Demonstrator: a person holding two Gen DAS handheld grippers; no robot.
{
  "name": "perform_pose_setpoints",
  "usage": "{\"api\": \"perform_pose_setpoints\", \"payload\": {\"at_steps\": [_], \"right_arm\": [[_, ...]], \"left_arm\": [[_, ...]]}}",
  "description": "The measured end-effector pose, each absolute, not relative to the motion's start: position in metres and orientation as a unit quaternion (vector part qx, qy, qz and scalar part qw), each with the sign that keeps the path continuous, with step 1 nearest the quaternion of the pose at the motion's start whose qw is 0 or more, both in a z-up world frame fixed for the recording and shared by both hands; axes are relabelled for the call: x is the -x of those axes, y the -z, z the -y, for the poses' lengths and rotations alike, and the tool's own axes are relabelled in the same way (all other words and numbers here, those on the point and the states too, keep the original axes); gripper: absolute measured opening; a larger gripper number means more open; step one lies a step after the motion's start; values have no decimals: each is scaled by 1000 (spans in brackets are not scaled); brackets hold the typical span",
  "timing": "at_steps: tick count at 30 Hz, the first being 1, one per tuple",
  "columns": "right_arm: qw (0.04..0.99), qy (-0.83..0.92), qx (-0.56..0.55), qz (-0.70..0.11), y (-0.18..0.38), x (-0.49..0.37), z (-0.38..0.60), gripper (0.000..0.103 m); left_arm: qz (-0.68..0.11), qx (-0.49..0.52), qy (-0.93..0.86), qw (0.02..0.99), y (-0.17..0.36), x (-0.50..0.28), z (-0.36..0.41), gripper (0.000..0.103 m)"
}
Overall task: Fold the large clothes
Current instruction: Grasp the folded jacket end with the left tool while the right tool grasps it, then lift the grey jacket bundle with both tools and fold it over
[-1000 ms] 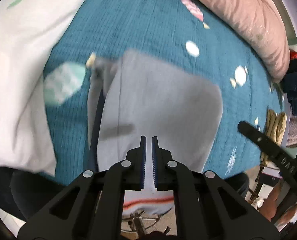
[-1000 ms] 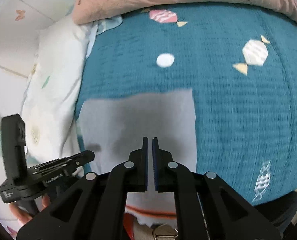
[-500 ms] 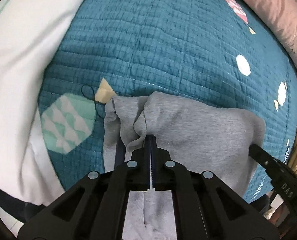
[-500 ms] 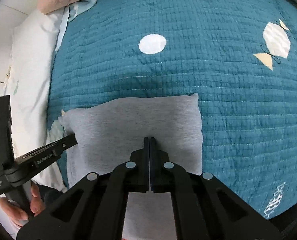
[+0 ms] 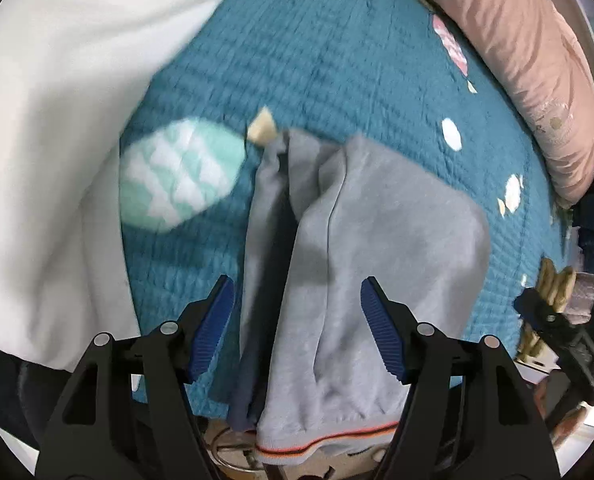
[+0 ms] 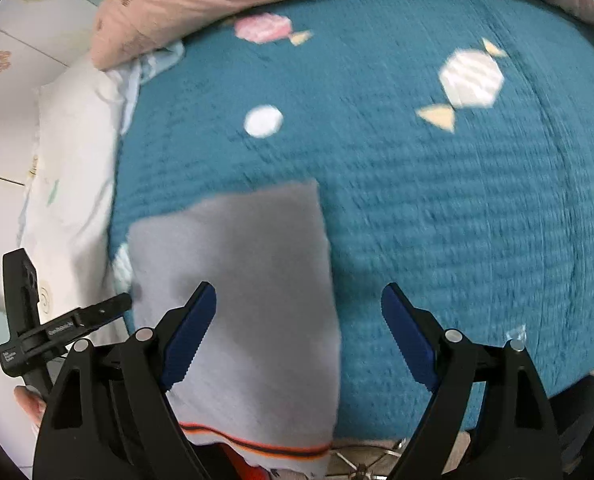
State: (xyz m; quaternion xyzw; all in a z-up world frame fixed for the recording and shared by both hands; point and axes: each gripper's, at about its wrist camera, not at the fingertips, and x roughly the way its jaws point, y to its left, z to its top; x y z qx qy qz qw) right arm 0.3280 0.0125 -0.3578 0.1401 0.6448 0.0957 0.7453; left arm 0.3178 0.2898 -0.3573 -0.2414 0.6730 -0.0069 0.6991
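A grey garment (image 5: 381, 256) with an orange-striped hem lies folded on the teal quilt (image 5: 337, 76), its hem hanging over the near bed edge. Its left side is bunched, with a dark inner layer showing. My left gripper (image 5: 295, 300) is open and empty just above the garment's near left part. In the right wrist view the garment (image 6: 249, 280) lies flat as a rectangle. My right gripper (image 6: 299, 308) is open and empty over its right edge. The left gripper's body (image 6: 49, 332) shows at the left there.
A white duvet (image 5: 53, 140) lies along the left side of the bed. A pink duvet (image 5: 533, 52) runs along the far side. The teal quilt (image 6: 437, 200) extends to the right of the garment. Clutter stands beyond the bed's right edge (image 5: 553, 292).
Both grippers were shut on the grey garment half a second ago. Now both have opened, let go and pulled back toward the near edge. The garment stays on the quilt.
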Motion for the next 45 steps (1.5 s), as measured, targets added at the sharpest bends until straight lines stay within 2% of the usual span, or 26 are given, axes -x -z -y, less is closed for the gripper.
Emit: {"api": "perform_pose_setpoints", "payload": {"at_steps": [11,20,22,24,25,26,27,30,36,40,45], "right_arm": [[696,-104,-142,-696,404,-289,-18,82],[664,-124,-228,-701,439,-293,-24,83],[665,-128,-239,-696,439,-294,-24,84],[667,-131,-245,-691,438,-294,-25,83],[668,-129,-248,-689,438,-295,-26,81],[671,-134,-254,-684,435,-294,-27,73],[678,-134,-248,-679,431,-292,-28,65],[688,-136,-250,-667,425,-284,-24,54],[692,-140,-251,-662,422,-282,-19,42],[705,-138,-242,-652,417,-277,-19,38],[709,-143,-237,-648,410,-276,-21,31]], "left_arm": [[-688,329,39,645,408,-291,-289,67],[-662,403,83,626,424,-273,-304,67],[-654,413,92,627,427,-271,-304,73],[-652,414,93,628,430,-271,-302,74],[-652,411,92,631,429,-272,-300,74],[-652,408,89,633,428,-268,-302,72],[-652,405,84,635,426,-267,-301,67],[-652,384,78,650,419,-264,-293,55],[-661,297,67,686,398,-270,-262,44],[-664,283,65,689,396,-274,-256,42],[-669,260,63,693,390,-278,-247,35]]}}
